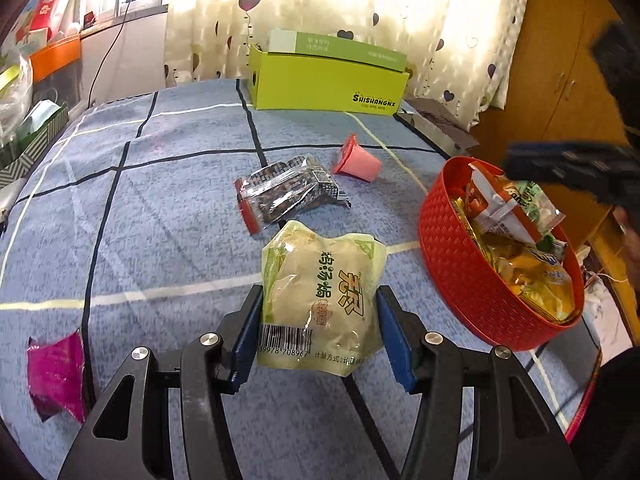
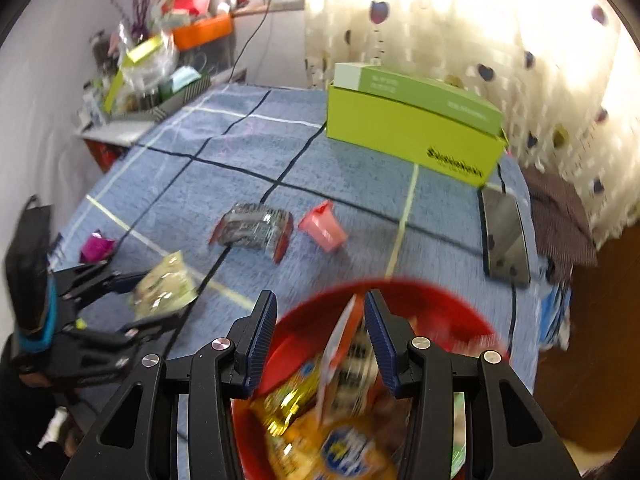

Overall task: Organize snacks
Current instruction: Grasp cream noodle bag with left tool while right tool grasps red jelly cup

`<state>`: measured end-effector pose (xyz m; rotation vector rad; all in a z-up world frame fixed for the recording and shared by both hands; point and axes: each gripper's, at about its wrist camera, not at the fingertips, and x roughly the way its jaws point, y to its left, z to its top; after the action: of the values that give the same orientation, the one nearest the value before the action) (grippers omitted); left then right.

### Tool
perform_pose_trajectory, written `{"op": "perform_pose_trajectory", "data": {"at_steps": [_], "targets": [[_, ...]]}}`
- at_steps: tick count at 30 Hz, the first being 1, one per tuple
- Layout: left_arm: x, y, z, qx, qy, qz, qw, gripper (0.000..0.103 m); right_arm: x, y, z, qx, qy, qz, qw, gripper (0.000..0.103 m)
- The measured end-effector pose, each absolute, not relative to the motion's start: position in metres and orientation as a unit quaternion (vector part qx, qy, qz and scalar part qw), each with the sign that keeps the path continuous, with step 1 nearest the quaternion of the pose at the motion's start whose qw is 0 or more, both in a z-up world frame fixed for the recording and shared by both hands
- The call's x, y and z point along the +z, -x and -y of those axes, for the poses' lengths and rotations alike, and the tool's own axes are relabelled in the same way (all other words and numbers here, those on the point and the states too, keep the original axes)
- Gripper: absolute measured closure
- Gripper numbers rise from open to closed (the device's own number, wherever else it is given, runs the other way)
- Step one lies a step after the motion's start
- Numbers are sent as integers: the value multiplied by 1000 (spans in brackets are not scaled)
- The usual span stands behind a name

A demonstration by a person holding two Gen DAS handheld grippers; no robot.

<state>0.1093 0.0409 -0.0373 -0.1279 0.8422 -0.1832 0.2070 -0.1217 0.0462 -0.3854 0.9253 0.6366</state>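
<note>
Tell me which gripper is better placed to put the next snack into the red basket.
Left. The left gripper already has its fingers around the pale green snack packet, with the red basket just to its right. The right gripper hangs open over the basket and holds nothing.

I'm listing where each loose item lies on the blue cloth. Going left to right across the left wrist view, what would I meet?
magenta packet → dark checkered packet → pale green snack pouch between the left gripper's fingers → pink cup lying on its side → red basket full of snacks.
</note>
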Motion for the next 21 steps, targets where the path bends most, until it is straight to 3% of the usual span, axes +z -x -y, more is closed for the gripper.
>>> {"op": "perform_pose_trajectory", "data": {"at_steps": [13,21], "targets": [[-29,-97,-51,-104,79,-391,911,47,-7,-282,54,302,337,-499,739,59],[-27,-95,-54,-108,86,-387,912,47,-37,-301,30,302,370,-525,705,59]]}}
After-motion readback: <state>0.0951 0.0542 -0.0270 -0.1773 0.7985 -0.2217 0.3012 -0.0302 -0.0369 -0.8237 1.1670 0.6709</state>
